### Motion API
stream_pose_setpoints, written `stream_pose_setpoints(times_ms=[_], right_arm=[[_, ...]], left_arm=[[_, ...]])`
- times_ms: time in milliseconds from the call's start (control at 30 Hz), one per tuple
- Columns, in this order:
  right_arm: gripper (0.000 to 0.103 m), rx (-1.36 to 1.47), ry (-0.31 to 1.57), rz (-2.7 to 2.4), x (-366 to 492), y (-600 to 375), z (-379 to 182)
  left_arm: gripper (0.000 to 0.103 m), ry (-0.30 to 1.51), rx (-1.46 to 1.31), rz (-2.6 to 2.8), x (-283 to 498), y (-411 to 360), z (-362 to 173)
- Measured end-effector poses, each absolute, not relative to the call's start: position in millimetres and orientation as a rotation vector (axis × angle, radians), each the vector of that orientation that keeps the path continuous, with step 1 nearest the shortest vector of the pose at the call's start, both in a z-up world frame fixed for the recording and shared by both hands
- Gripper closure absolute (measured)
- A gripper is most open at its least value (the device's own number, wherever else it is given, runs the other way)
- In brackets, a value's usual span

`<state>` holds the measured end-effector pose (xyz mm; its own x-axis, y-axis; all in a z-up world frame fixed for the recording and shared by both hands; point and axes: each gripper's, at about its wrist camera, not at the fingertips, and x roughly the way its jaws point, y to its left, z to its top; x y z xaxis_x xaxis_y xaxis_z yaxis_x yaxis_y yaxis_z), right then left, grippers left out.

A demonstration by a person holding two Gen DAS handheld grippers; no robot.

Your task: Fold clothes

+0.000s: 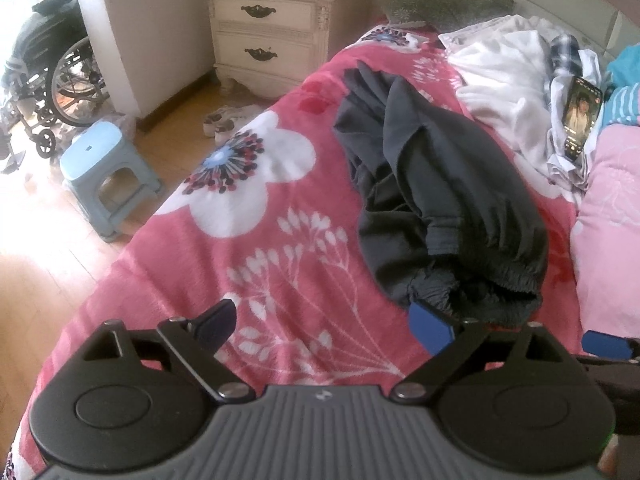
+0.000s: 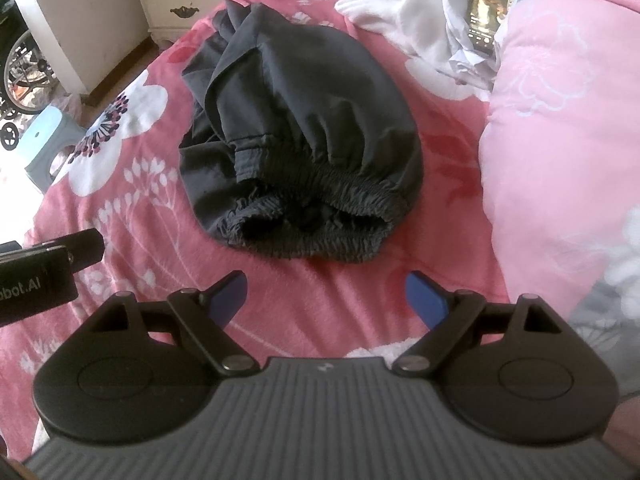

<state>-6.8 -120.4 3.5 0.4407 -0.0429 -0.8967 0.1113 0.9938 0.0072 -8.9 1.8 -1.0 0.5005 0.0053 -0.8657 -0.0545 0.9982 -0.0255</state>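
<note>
Item: 1 pair of dark grey trousers (image 2: 304, 120), crumpled in a heap near the middle of the bed (image 2: 360, 292), elastic waistband (image 2: 344, 200) facing the 2 tools, legs bunched toward the far end. Fabric looks thin, light and limp, probably a little slippery; it should lift easily but sag and slide, so it needs spreading flat first. Best hold, by my reading: the gathered waistband at its 2 ends, where the cloth is thickest. Left tool (image 1: 326, 320): jaws wide, nothing between them, just short of the waistband's left end (image 1: 432, 292). Right tool (image 2: 326, 300): jaws wide, empty, over bare blanket just before the waistband. Surface: bed under a soft pink blanket with white flowers (image 1: 248, 184), yielding, likely to ruck under a drag. On it: white clothes (image 1: 500, 80), a lit phone (image 1: 580, 116), a pink quilt (image 2: 560, 140) along the right side. Room: cream nightstand (image 1: 272, 28), pale blue stool (image 1: 104, 172), shoes (image 1: 228, 118) on a wood floor, what appears to be a wheelchair (image 1: 52, 80) in glare at far left.
</note>
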Motion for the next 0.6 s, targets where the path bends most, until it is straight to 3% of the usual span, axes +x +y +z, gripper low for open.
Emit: stream_pose_setpoints(times_ms=[600], right_arm=[[0.016,0.072,1.107,-0.1,-7.2,-120.6,3.3]], left_arm=[[0.009,1.058,-0.051,0.033,-10.1,1.2,-5.7]])
